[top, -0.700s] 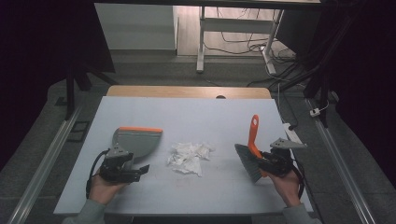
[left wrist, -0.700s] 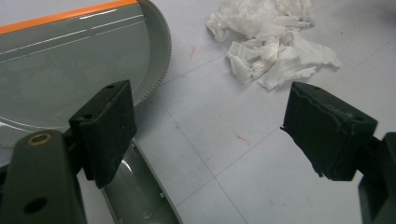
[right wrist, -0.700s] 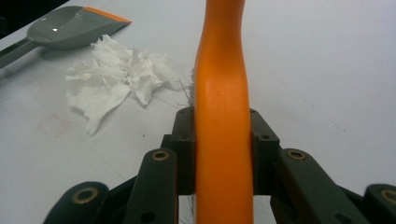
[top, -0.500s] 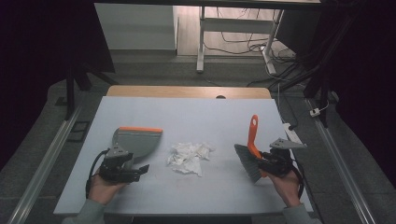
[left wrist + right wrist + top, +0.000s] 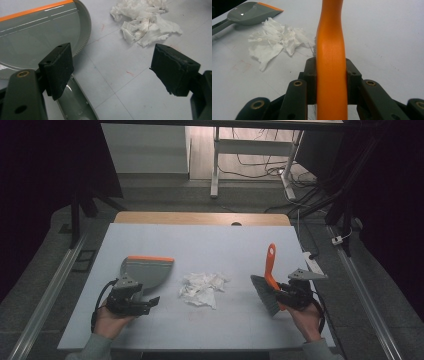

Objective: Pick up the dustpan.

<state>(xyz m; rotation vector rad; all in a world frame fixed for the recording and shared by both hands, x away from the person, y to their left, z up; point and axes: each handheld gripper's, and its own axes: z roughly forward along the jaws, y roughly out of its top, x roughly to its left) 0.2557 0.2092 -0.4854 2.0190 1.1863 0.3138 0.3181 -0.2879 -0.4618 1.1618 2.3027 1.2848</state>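
Grey table [image 5: 200, 245], crumpled tissue [image 5: 201, 289] mid-table, dustpan [image 5: 147, 271] left of tissue, left gripper [image 5: 145, 304] jaws apart by dustpan handle, right gripper [image 5: 280, 295] clamped on orange brush [image 5: 270, 275] right of tissue

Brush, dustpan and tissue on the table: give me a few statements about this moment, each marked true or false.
1. The right tool is shut on the brush by its orange handle. True.
2. The left tool is clamped on the dustpan. False: its jaws stand wide open, with the dustpan's grey handle passing below one jaw.
3. The crumpled tissue lies inside the dustpan. False: it lies on the table, between dustpan and brush.
4. The dustpan has an orange strip along its front edge. True.
5. In the high view, the brush is at the left of the tissue. False: it is at the right, and the dustpan is at the left.
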